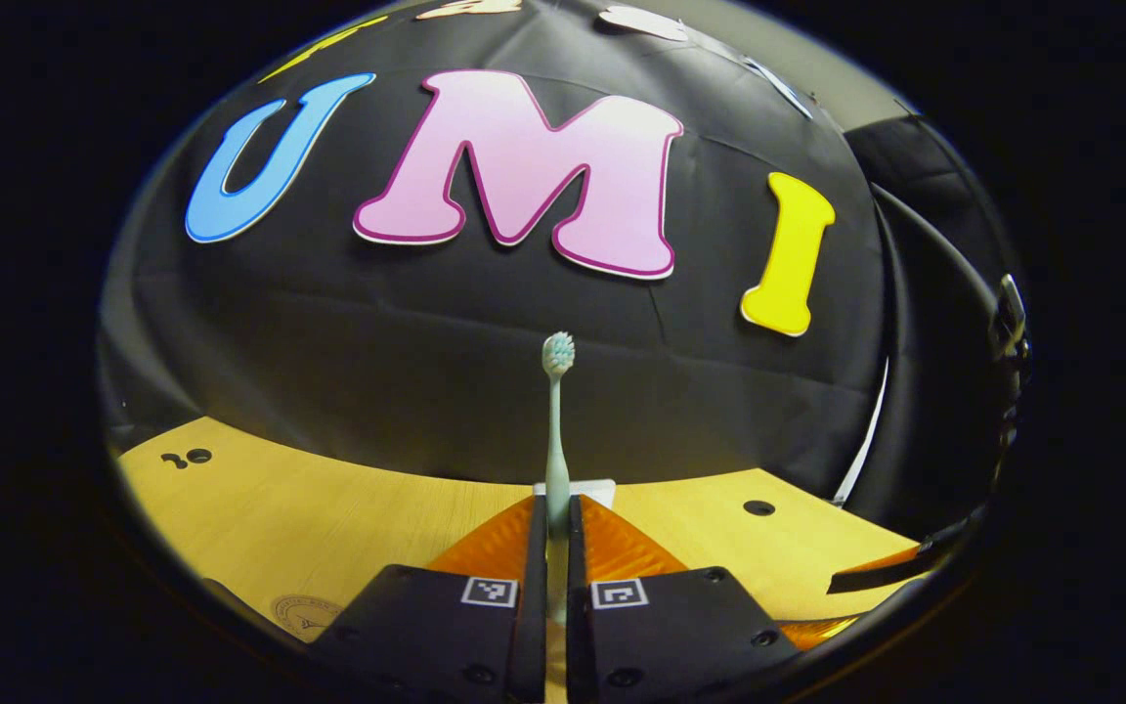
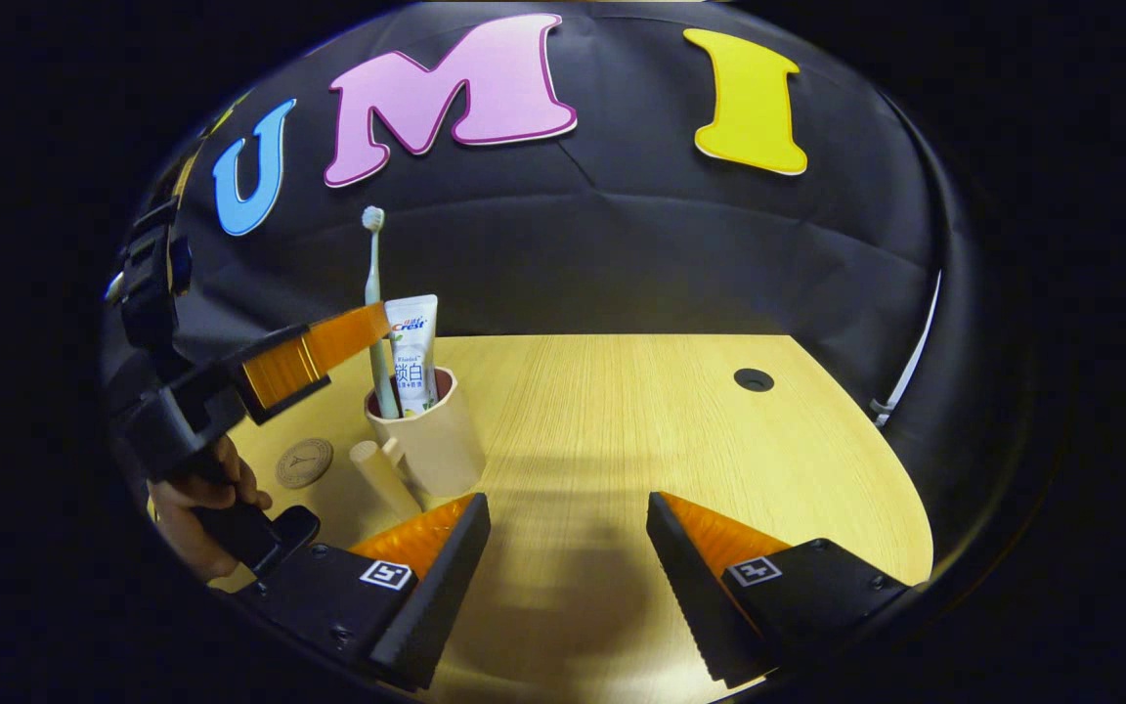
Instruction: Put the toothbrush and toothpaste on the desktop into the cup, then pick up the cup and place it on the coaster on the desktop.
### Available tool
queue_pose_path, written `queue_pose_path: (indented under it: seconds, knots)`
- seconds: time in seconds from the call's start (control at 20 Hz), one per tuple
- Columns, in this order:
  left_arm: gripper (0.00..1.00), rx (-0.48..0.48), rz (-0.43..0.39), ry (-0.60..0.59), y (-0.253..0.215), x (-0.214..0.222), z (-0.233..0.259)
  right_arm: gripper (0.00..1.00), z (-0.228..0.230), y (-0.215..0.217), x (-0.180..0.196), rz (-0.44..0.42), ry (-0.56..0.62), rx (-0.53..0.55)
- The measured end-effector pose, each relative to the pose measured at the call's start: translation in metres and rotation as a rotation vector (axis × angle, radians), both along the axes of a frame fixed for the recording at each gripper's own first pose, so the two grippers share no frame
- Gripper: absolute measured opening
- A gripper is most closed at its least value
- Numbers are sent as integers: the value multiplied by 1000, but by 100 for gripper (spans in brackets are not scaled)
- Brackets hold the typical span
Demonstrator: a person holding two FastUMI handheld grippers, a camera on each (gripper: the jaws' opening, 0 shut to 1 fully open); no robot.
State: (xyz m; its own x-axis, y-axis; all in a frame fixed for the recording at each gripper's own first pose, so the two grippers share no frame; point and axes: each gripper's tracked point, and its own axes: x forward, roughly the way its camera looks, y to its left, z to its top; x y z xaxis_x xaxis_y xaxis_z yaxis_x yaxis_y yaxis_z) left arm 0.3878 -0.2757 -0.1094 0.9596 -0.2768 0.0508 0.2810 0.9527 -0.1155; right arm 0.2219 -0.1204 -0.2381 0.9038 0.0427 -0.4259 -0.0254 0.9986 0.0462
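Toothbrush, pale green plastic (image 2: 373,293), stands bristles-up in beige handled cup (image 2: 431,445) left of frame centre, left tool (image 1: 555,518) clamped on its stem, likely steadying it before release. White toothpaste tube (image 2: 412,352) sits in cup too. Right tool (image 2: 568,548) hangs spread apart over wooden bench (image 2: 622,411); round tan coaster (image 2: 304,462) lies lower left, just beside cup.

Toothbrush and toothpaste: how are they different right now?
The toothbrush is thin and tall; the toothpaste is wide, flat and shorter. The left gripper pinches the toothbrush; nothing grips the toothpaste. Both stand upright in the cup.
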Motion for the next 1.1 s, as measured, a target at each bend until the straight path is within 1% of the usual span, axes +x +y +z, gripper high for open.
queue_pose_path:
  seconds: [0.05, 0.15, 0.3, 0.35, 0.4, 0.5, 0.65, 0.75, 0.85, 0.95, 1.0, 1.1]
  knots:
    - [14, 5, -17, -2, -4, -2, -1, 100, 0, 0, 1, 1, -2, 0]
    - [31, 23, -38, -4, -8, -9, -2, 100, -1, 0, 1, -1, 1, 3]
    - [96, 48, -60, 1, -7, -21, 1, 99, 2, -2, 2, -13, 5, 15]
    - [99, 51, -59, 6, -3, -27, 3, 99, 4, -2, 3, -14, 6, 22]
    - [100, 49, -55, 11, 2, -33, 5, 100, 6, 0, 3, -12, 9, 27]
    - [100, 42, -44, 30, 15, -52, 6, 100, 13, 3, 6, -6, 8, 30]
    - [100, 49, 7, 62, 44, -80, 5, 99, 25, 11, 12, 5, 11, 30]
    - [100, 55, 26, 94, 60, -103, -1, 99, 30, 22, 16, 13, 36, 65]
    - [99, 50, 41, 141, 75, -128, -9, 98, 30, 33, 22, 28, 74, 81]
    - [99, 59, 64, 183, 89, -157, -16, 98, 19, 40, 24, 26, 168, 92]
    - [99, 72, 77, 188, 96, -169, -17, 99, 20, 44, 29, 22, 195, 109]
    - [99, 98, 87, 217, 104, -193, -26, 98, 27, 52, 37, 24, 212, 126]
